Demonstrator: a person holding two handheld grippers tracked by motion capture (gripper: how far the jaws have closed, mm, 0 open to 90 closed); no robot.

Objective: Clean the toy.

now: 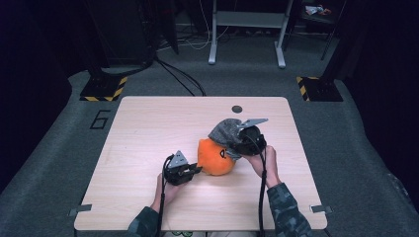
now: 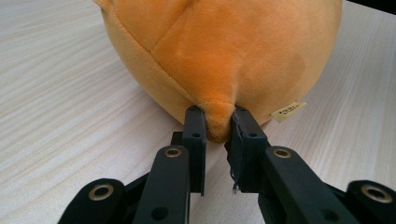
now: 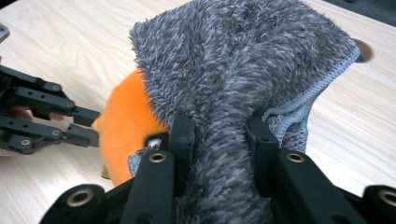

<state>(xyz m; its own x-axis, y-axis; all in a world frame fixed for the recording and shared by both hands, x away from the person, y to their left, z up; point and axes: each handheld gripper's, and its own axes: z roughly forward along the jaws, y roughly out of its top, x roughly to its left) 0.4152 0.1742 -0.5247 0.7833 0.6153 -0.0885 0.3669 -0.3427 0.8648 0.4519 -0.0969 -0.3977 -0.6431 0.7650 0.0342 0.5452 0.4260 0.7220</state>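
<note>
Grey fuzzy cloth sits bunched between my right gripper's fingers in the right gripper view, gripped tight, draped over the orange plush ball. Same view shows the left gripper off to the side, tips at the ball's edge. Left gripper view gives the detail I can't get elsewhere: left gripper fingers narrow, pinching a small nub of orange plush low on the ball, and a little tag beside it. High view places the ball mid-surface, cloth on its far right side, both hands at the near edge.
</note>
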